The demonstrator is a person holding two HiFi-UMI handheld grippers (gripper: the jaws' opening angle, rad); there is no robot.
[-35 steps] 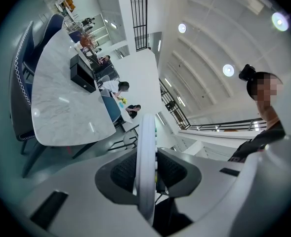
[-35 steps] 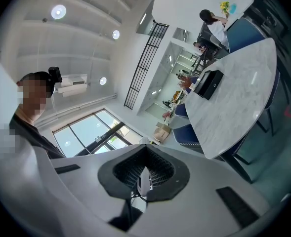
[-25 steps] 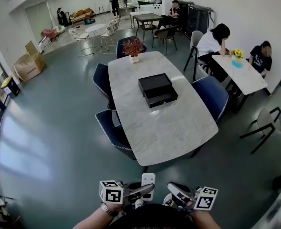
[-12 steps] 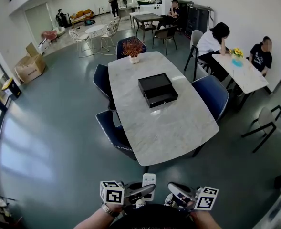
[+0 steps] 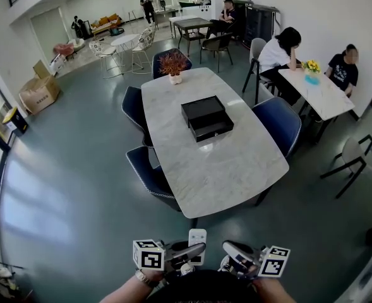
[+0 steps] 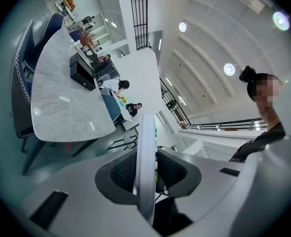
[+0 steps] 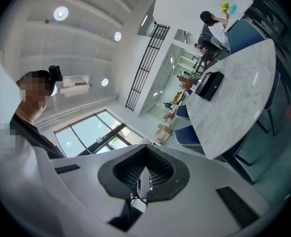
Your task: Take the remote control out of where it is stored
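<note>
The white remote control (image 5: 197, 237) stands upright between the jaws of my left gripper (image 5: 195, 252), held low and close to my body, well short of the table. In the left gripper view the remote (image 6: 146, 167) shows edge-on with both pads pressed on it. My right gripper (image 5: 233, 252) is beside it, shut with nothing held; its pads (image 7: 144, 179) meet. A black drawer box (image 5: 206, 118) sits on the white marble table (image 5: 236, 169), its lower drawer pulled slightly forward.
Blue chairs (image 5: 149, 172) stand round the table, and a potted plant (image 5: 175, 64) is at its far end. People sit at a small white table (image 5: 321, 96) on the right. Grey floor (image 5: 72, 169) lies between me and the table.
The head view has shifted very slightly. Both grippers and the remote keep the same places.
</note>
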